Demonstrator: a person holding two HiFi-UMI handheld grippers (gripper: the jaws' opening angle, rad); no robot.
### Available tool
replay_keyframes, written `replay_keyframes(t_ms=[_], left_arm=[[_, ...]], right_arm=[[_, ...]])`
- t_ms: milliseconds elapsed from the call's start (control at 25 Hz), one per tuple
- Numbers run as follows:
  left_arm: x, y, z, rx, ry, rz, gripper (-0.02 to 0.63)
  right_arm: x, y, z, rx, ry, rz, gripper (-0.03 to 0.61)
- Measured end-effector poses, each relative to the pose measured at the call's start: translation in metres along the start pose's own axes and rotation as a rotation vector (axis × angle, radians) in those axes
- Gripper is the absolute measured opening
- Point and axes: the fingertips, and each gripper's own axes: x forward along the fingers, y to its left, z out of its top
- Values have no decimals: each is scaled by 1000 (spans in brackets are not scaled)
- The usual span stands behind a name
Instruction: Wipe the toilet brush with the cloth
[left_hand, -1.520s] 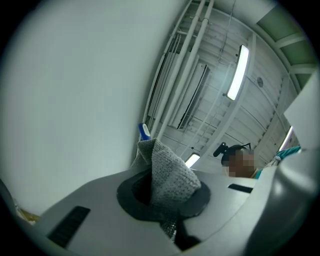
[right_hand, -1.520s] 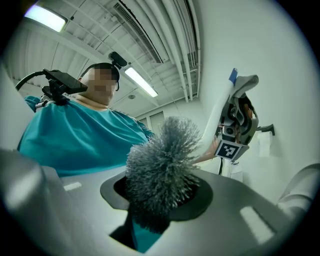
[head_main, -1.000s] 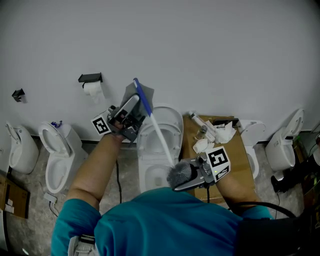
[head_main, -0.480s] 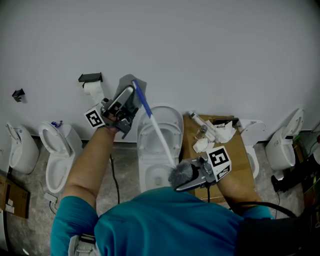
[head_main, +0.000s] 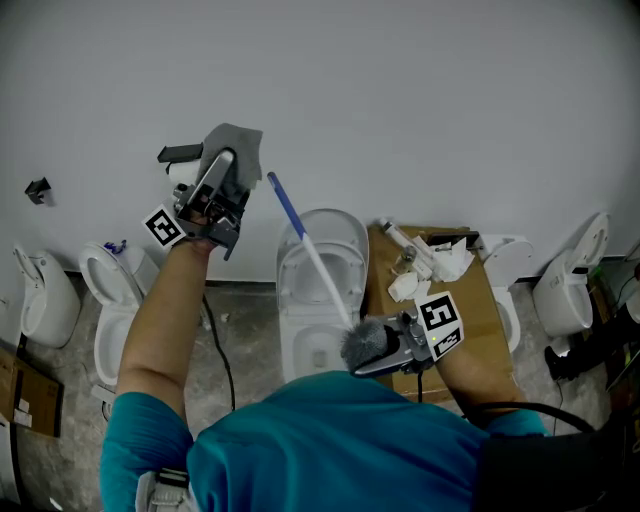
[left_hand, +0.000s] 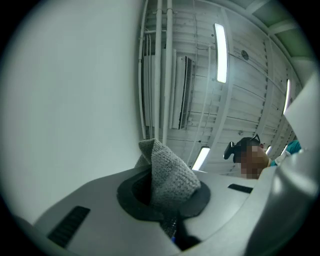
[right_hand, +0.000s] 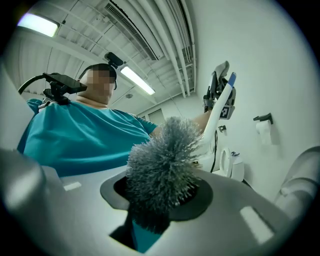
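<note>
- Between the fingers of the left gripper, a fold of the grey cloth is pinched. The fingers stand narrow on it.
- Between the fingers of the right gripper, we hold the toilet brush by its bristle head. The handle runs up and away from them, and its blue end is near the cloth, not touching.
- Risk: bristles give a soft grip. We judge that pressing the cloth on the far end could lever the brush round or out of these fingers.
- Risk: only a small fold is pinched, so a hard drag may pull the cloth free.
- Below the right fingers stand a white toilet and grey floor. Beside them is a cardboard box, and beyond the left fingers is a plain wall.
</note>
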Motion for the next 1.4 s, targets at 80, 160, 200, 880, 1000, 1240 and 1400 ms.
replay_keyframes(t_ms=[80,160,200,880,1000,1240,1400], left_arm=[[-21,8,8,-7,-28,66,12],[-43,8,-6,-30,-23,130,12],[-54,6,-18,-48,-11,161,12],[-233,-44,-222,-204,241,590,12],[-243,-44,-225,-107,372,681,12],[-240,-35,-201,64,502,790,12],[-228,-32,-195,92,502,779,12]], right_arm=[[-4,-11,7,0,-19,-51,146],[-13,-18,7,-4,-42,-119,146],[-18,-22,6,-6,-49,-159,146],[-122,-125,-37,80,-86,-924,152],[-157,-138,-44,78,-39,-1106,153],[-207,-150,-54,134,-16,-1353,156],[-214,-152,-49,128,-28,-1381,156]])
